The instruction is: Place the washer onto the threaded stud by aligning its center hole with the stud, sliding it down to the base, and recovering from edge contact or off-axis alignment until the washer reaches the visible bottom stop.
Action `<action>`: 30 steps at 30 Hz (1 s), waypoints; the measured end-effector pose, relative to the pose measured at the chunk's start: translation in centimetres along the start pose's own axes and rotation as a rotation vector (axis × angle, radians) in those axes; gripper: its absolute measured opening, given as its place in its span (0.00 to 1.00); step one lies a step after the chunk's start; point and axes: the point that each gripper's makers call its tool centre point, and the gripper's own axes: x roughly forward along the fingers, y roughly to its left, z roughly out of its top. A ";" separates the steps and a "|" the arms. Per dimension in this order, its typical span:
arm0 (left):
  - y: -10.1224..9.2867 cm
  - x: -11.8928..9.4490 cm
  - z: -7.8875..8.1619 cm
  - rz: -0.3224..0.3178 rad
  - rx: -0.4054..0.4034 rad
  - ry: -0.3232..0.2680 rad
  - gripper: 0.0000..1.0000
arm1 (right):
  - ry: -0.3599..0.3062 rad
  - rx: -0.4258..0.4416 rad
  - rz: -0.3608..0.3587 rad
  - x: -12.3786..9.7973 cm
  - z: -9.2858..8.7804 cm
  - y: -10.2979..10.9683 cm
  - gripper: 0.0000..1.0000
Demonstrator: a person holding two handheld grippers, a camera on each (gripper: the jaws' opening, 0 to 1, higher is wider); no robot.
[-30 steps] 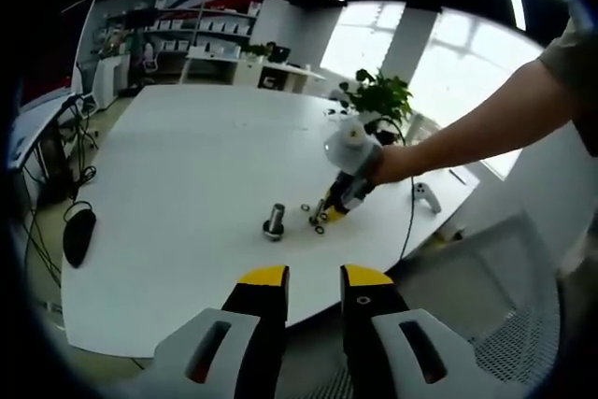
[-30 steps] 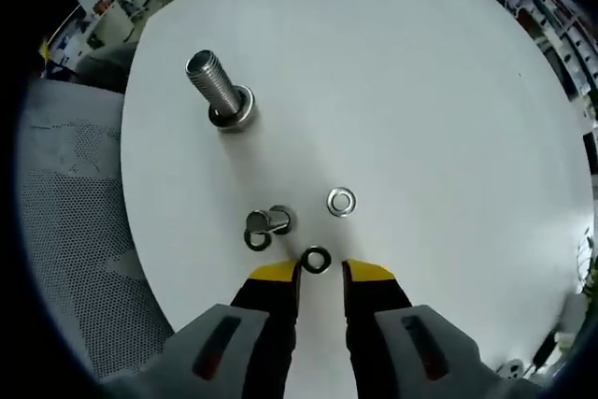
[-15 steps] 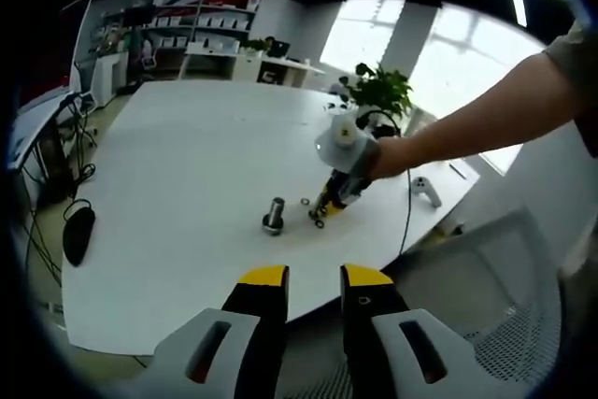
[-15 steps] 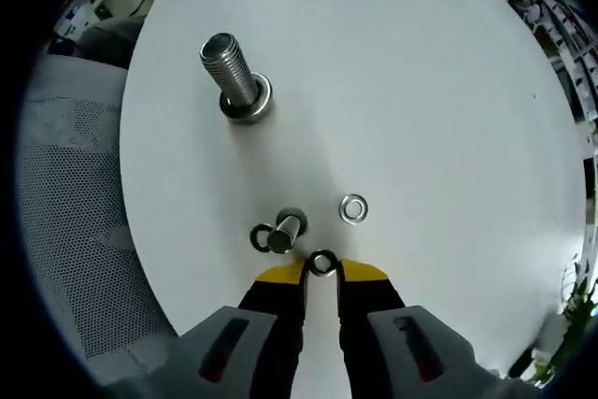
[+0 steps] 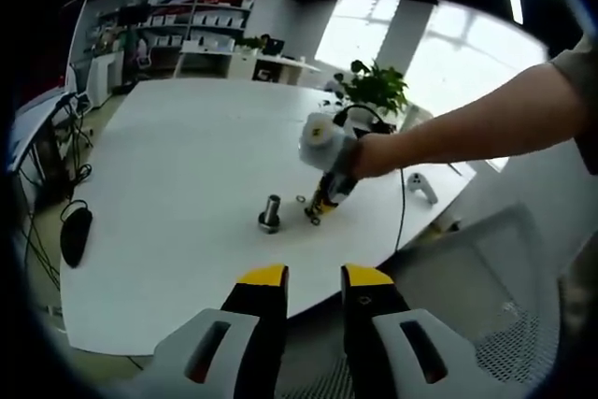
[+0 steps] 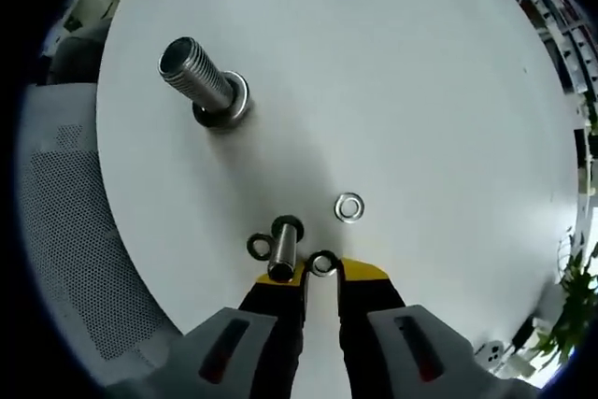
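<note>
- None of the placing looked done: in the right gripper view the large threaded stud (image 6: 201, 86) stood bare at upper left on the white surface (image 6: 392, 72), well apart from the washers.
- Beside a small upright bolt (image 6: 283, 248), a dark washer (image 6: 323, 263) lay between the tips of the right tongs (image 6: 320, 276), whose jaws stood narrowly apart around it, not visibly clamped.
- A shiny washer (image 6: 349, 206) lay near.
- The left tongs (image 5: 313, 279) hung slightly apart, empty, off the surface.
- Against half a second earlier, the right tongs had pushed further forward over the dark washer.
</note>
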 end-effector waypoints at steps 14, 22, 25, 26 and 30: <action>-0.3 -0.1 0.1 -0.018 0.000 -0.015 0.21 | -0.073 0.064 -0.026 0.1 -0.2 -0.1 0.14; -0.3 -0.1 0.0 -0.021 0.003 -0.013 0.23 | -0.100 0.156 -0.012 0.1 -0.3 -0.3 0.03; -0.3 -0.1 0.1 -0.019 0.003 -0.010 0.23 | -0.142 0.160 -0.001 0.1 -0.3 0.0 0.06; -0.3 0.0 -0.1 -0.018 0.007 -0.002 0.23 | -0.149 0.164 -0.010 -0.1 -0.4 0.1 0.07; -0.1 -0.1 0.1 -0.008 0.001 -0.012 0.23 | -0.192 0.120 -0.003 -0.2 -0.4 0.2 0.08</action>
